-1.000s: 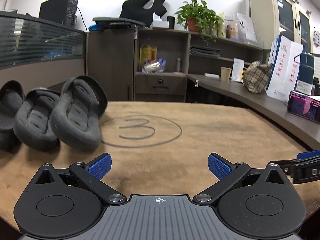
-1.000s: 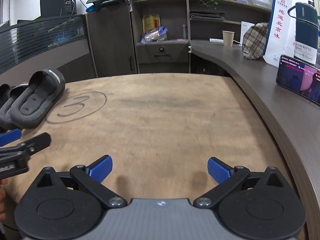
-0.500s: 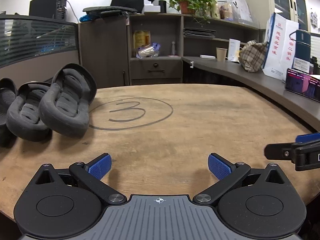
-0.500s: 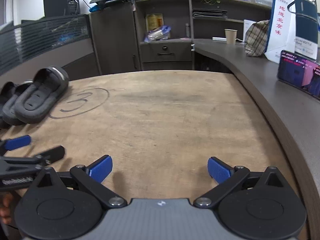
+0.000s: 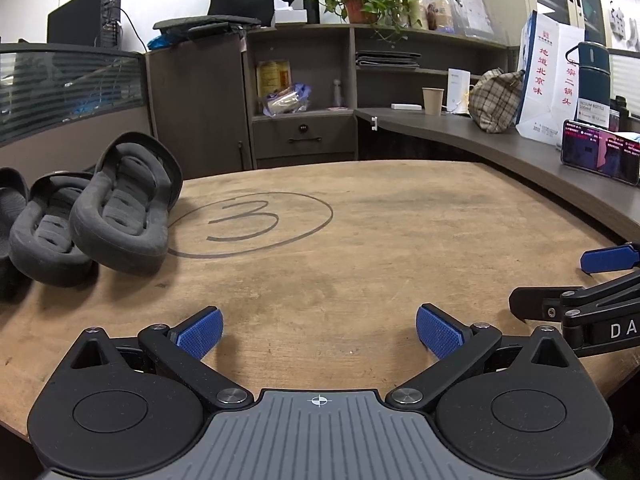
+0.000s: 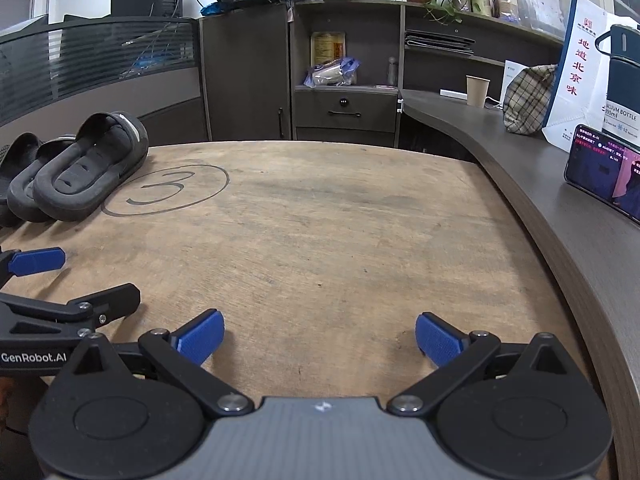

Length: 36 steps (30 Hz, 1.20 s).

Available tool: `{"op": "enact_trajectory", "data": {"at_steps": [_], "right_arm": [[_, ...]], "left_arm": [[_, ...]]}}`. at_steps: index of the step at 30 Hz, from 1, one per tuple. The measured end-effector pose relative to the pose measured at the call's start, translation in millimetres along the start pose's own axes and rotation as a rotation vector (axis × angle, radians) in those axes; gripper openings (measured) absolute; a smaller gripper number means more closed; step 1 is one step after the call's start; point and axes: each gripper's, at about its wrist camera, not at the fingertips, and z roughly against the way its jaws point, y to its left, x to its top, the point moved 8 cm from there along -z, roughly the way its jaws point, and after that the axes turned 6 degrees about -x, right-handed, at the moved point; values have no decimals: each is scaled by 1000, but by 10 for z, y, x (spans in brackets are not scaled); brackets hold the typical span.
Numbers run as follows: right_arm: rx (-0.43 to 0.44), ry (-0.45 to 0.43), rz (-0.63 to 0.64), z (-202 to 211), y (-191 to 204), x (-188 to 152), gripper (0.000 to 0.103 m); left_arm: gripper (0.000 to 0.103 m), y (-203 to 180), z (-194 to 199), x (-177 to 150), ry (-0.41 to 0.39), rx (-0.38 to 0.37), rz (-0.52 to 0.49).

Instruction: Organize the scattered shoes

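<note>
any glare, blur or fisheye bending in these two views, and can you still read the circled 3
Left wrist view: sharp, soft even light, dark corner vignette, desk edge bowed by the fisheye; the circled 3 is legible beside the slippers. Right wrist view: equally sharp, the phone screen glows without washing out, and the 3 reads smaller.

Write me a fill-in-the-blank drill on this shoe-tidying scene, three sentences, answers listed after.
1. The number drawn inside the circle on the wooden table is ____.
2. The dark slippers sit at the table's ____ side.
3. The left gripper and the right gripper both have their jaws ____, holding nothing.

Missing words: 3; left; open
</note>
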Motion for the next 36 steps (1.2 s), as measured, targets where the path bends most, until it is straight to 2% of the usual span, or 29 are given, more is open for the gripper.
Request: {"op": "enact_trajectory", "data": {"at_steps": [9,36], "right_arm": [[1,-10,1,-6,5,-16,103],[8,-14,3,-25,20,-9,103]], "left_arm": [[103,1,-2,-22,-34,-11,11],[103,19,-25,-15,-31,-24,-1]]}}
